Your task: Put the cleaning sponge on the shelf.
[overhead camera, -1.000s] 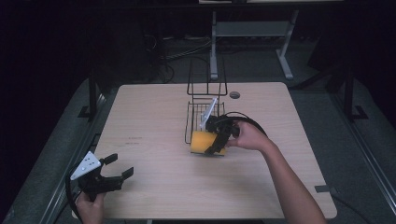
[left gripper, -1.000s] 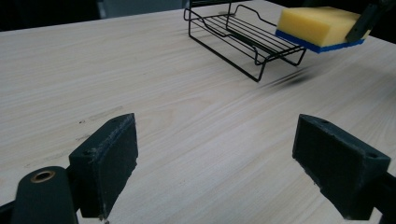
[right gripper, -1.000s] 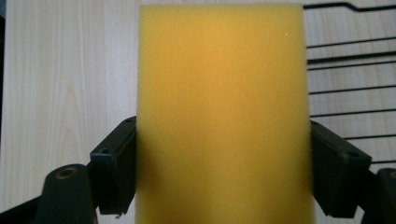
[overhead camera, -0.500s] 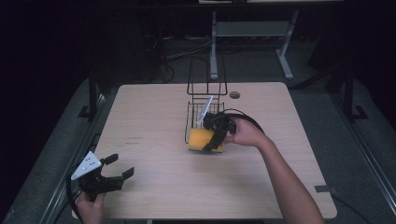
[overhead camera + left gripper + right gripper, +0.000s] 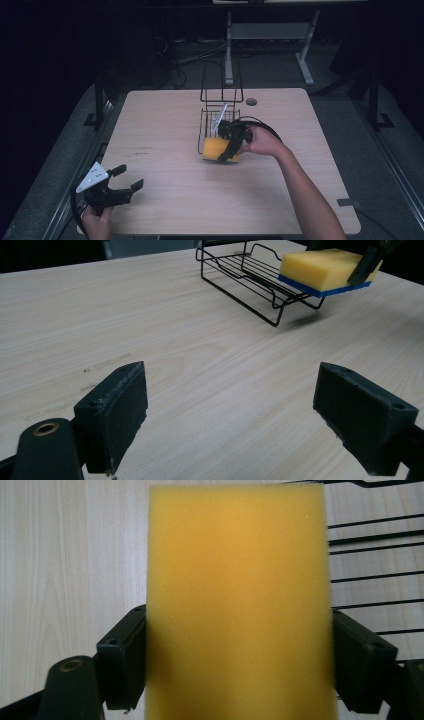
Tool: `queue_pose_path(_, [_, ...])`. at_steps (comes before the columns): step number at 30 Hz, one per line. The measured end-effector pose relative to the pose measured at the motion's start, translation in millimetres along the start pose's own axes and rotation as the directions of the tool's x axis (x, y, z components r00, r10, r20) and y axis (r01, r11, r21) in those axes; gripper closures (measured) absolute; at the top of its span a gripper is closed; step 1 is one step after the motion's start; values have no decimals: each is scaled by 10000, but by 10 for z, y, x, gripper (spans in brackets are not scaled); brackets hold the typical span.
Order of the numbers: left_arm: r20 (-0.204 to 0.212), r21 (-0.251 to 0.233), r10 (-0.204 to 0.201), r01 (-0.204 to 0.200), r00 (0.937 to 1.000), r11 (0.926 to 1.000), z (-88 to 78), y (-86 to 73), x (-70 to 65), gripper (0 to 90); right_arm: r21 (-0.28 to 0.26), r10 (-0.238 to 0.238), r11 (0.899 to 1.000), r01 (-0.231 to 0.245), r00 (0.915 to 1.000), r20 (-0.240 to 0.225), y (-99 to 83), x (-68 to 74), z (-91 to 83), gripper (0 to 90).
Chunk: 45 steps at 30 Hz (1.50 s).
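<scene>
Sponge: a yellow sponge (image 5: 240, 600) with a blue underside, seen in the left gripper view (image 5: 322, 267) as a flat block held level above the table.
Sponge position: at the near, open edge of the wire rack (image 5: 216, 122), partly over the rack's low tray and partly over bare wood; its shadow falls on the table beneath it, so it hangs clear of the tabletop.
Right gripper: the right gripper (image 5: 231, 145) has its 2 jaws pressed against the 2 long sides of the sponge, one on each side, clamped tight on it; the right hand (image 5: 262, 142) holds it from the right of the rack.
Wire rack: black wire, a low tray at the front and a tall upright frame behind, standing near the middle of the table (image 5: 165, 115), toward the far edge.
Left gripper: the left gripper (image 5: 120, 187) sits at the near left corner of the table, well apart from the rack, its 2 jaws spread wide with nothing between them but bare wood; the left hand (image 5: 95, 222) grips it from below.
Grey plate: a 3-cornered plate (image 5: 92, 177) tops the left gripper.
</scene>
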<state>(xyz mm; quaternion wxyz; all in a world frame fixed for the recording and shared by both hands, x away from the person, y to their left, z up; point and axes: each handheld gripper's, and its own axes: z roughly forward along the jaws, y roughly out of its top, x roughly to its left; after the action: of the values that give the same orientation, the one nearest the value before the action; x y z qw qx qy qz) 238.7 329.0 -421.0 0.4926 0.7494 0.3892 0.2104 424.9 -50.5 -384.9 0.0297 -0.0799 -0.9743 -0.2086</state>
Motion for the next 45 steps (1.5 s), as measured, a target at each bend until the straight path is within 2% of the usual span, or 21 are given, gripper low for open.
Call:
queue_pose_path(3, [19, -30, -47, 47, 10000, 10000, -1, -4, 4, 134, -86, 133, 9999, -134, 9999, -73, -14, -48, 17, 216])
queue_pose_path(5, [-16, -32, -34, 34, 10000, 10000, -5, 1, 6, 134, 64, 206, 9998, -206, 9998, -61, -17, -73, 28, 216])
queue_pose_path(7, [13, -32, -8, 8, 10000, 10000, -1, 1, 4, 134, 251, 170, 9995, -171, 9998, 40, -3, -91, 27, 216])
queue_pose_path(9, [10, 12, -41, 41, 10000, 10000, 7, -2, 4, 135, 153, 154, 9998, -154, 9999, -44, 30, -96, 10, 216])
queue_pose_path(11, [10, 28, -33, 33, 10000, 10000, 8, -3, 3, 134, 368, 32, 9993, -32, 10000, -8, 67, -101, 22, 216])
queue_pose_path(14, [2, 5, 4, -4, 10000, 10000, 1, 0, 2, 134, 315, 224, 9993, -217, 9995, -233, 58, -150, 57, 216])
queue_pose_path(17, [16, 22, -18, 18, 10000, 10000, 7, -2, 5, 134, 467, 330, 9984, -324, 9994, -139, 28, -196, 83, 216])
queue_pose_path(21, [23, -9, -47, 47, 10000, 10000, 9, 0, 6, 134, 253, 483, 9985, -475, 9983, -333, 15, -246, 66, 216])
queue_pose_path(23, [16, -16, -68, 68, 10000, 10000, 11, 2, 9, 134, 417, 481, 9980, -470, 9985, -263, 35, -276, 51, 216])
queue_pose_path(27, [13, 48, -19, 19, 10000, 10000, 18, -1, 13, 134, 366, 631, 9974, -615, 9969, -466, 79, -353, 50, 216])
queue_pose_path(31, [15, 20, -78, 78, 10000, 10000, 14, -2, 22, 134, 849, 585, 9948, -563, 9980, -231, 130, -422, 88, 216])
queue_pose_path(34, [-3, -3, -109, 109, 9999, 9999, 17, 0, 30, 134, 534, 687, 9963, -667, 9970, -363, 157, -470, 76, 216])
queue_pose_path(37, [-6, 43, -114, 114, 9999, 9999, 30, -2, 35, 135, 709, 589, 9958, -579, 9982, -110, 183, -515, 73, 216])
queue_pose_path(41, [-3, 71, -102, 102, 9999, 9999, 35, -6, 39, 134, 459, 724, 9964, -711, 9970, -280, 213, -566, 49, 216])
queue_pose_path(45, [-13, 16, -170, 170, 9999, 9999, 31, -7, 40, 134, 404, 811, 9960, -801, 9964, -230, 188, -611, 54, 216])
